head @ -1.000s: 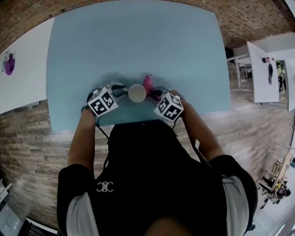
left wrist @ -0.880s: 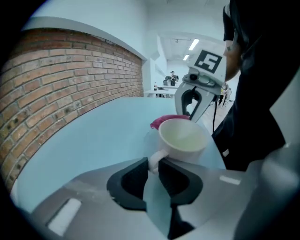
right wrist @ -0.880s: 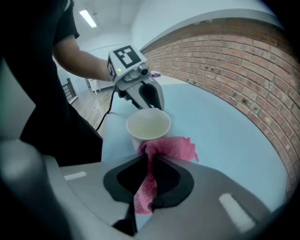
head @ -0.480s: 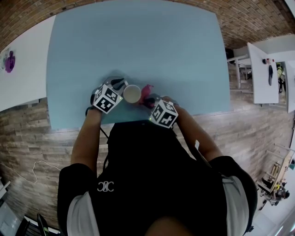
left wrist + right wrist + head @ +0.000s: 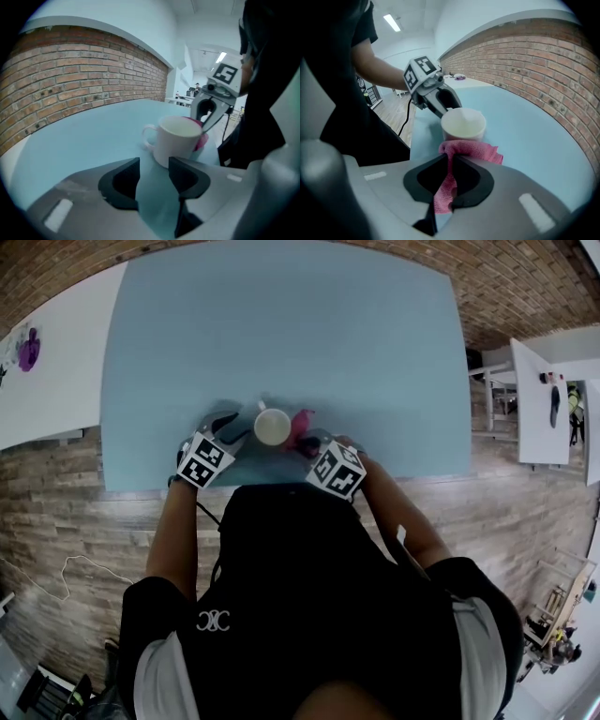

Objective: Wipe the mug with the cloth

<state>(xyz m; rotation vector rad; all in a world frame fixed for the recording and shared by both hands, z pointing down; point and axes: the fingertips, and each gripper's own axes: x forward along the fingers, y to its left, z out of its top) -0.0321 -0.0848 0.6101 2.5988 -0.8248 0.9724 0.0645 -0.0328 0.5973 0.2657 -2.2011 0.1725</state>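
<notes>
One white mug [image 5: 273,427] stands by the near edge of one blue table [image 5: 281,324]. The right gripper [image 5: 452,161] pinches one pink cloth [image 5: 471,150] that lies against the mug. The left gripper [image 5: 153,164] is opening with nothing between its jaws.

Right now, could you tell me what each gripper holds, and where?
The right gripper pinches the cloth by a bunched fold. The left gripper's jaws are opening, empty.

no readable words, white looped emblem [image 5: 214,620] on black shirt [image 5: 309,596] (letters unclear)
</notes>
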